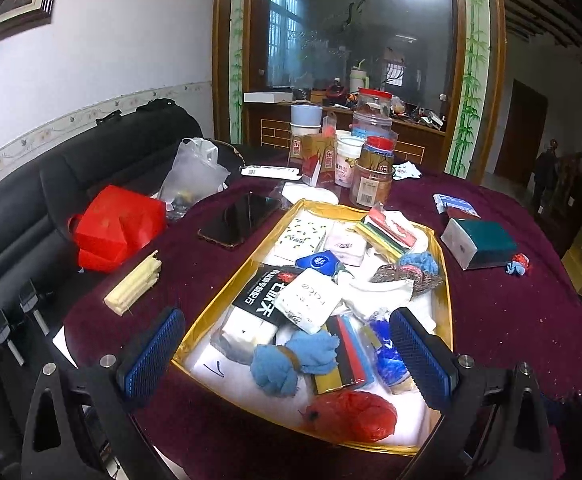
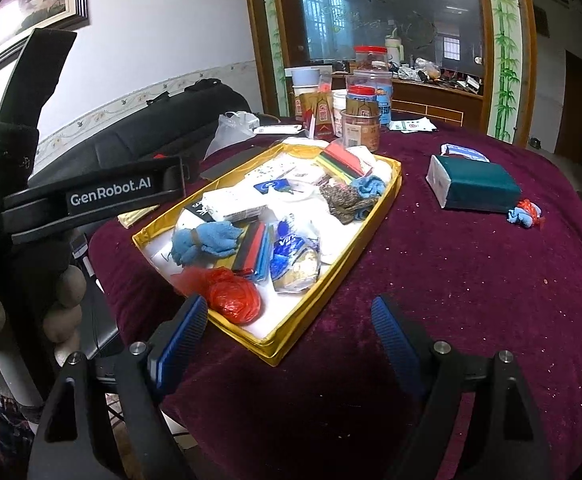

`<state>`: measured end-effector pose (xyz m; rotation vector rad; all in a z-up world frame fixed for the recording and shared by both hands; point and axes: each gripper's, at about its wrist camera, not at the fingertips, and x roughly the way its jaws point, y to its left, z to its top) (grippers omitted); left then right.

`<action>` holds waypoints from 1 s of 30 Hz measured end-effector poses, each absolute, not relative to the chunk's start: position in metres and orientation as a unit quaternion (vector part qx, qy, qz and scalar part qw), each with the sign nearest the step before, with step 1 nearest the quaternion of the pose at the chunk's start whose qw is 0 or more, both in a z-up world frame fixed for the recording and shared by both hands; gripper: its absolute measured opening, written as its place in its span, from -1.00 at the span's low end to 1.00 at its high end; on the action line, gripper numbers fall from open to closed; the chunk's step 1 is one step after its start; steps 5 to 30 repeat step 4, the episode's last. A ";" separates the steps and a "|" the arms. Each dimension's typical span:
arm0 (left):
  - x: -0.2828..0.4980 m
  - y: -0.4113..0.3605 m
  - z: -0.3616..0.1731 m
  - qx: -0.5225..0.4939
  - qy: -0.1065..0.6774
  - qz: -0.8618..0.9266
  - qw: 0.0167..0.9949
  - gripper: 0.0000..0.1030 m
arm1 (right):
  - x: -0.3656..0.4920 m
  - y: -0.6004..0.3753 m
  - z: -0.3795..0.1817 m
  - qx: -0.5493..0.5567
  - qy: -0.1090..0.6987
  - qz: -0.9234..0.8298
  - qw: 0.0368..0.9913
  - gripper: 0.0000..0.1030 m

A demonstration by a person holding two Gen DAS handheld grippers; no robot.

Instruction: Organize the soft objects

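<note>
A maroon velvet cloth (image 2: 431, 280) dotted with crumbs covers the table. The gold-rimmed tray (image 1: 227, 280), packed with soft items, fills centre frame. Left gripper (image 1: 287, 356) hangs spread wide above its near end, empty; right gripper (image 2: 291, 332) gapes over bare cloth. A black sofa (image 1: 31, 208), possibly leather, sits at left; a mirrored cabinet (image 1: 355, 40) stands behind.

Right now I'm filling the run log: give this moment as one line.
left gripper: open, over gold tray | right gripper: open, empty, above tablecloth | outside tray: green tissue pack, small blue-red cloth
</note>
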<state>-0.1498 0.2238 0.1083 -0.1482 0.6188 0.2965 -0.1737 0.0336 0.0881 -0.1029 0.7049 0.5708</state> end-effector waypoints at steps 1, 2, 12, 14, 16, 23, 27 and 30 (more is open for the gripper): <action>-0.150 0.224 0.108 -0.074 0.303 0.141 0.940 1.00 | -0.174 0.034 0.088 -0.050 0.340 0.276 0.897 0.63; -0.150 0.224 0.108 -0.075 0.306 0.132 0.940 1.00 | -0.174 0.034 0.088 -0.050 0.340 0.277 0.897 0.63; -0.149 0.224 0.108 -0.077 0.313 0.116 0.939 1.00 | -0.173 0.032 0.089 -0.046 0.341 0.274 0.898 0.63; -0.149 0.224 0.108 -0.077 0.313 0.116 0.939 1.00 | -0.173 0.032 0.089 -0.046 0.341 0.274 0.898 0.63; -0.149 0.224 0.108 -0.077 0.313 0.116 0.939 1.00 | -0.173 0.032 0.089 -0.046 0.341 0.274 0.898 0.63; -0.149 0.224 0.108 -0.077 0.313 0.116 0.939 1.00 | -0.173 0.032 0.089 -0.046 0.341 0.274 0.898 0.63; -0.149 0.224 0.108 -0.077 0.313 0.116 0.939 1.00 | -0.173 0.032 0.089 -0.046 0.341 0.274 0.898 0.63; -0.149 0.224 0.108 -0.077 0.313 0.116 0.939 1.00 | -0.173 0.032 0.089 -0.046 0.341 0.274 0.898 0.63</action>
